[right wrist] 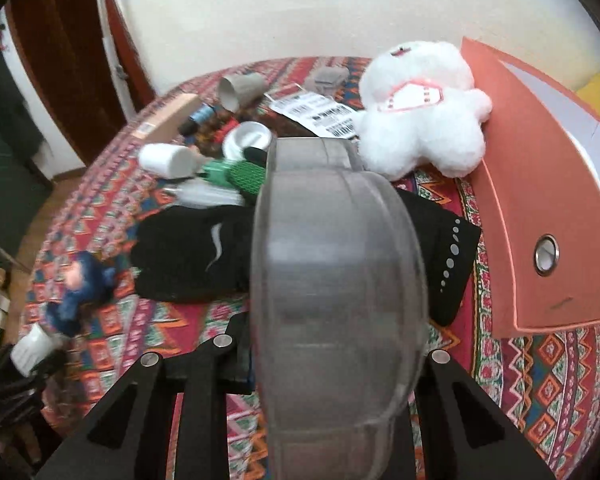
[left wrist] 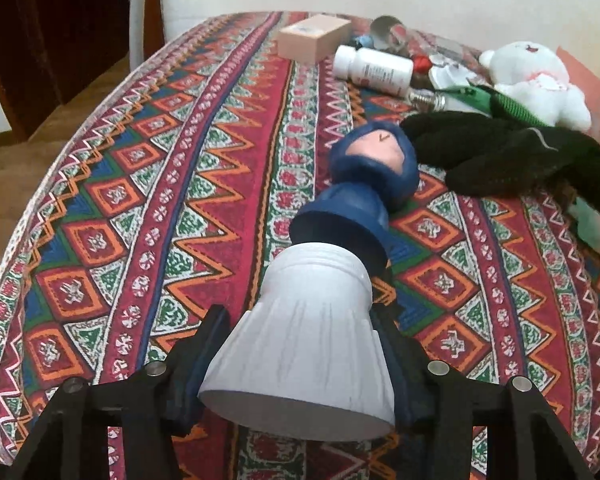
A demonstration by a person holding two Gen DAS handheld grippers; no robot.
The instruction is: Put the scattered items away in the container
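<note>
Scattered items remain heaped on the patterned tabletop (left wrist: 148, 168): white bottle (left wrist: 374, 67), teddy bear (right wrist: 420, 112), black socks (right wrist: 204, 252). A blue-and-white figurine (left wrist: 324, 300) is clamped at its white base by the left tongs (left wrist: 300, 364), evidently for transfer. A clear plastic tub (right wrist: 336, 300) is gripped edgewise in the right tongs (right wrist: 332, 360). The orange container (right wrist: 540, 208) stands at the right, just beside the bear.
</note>
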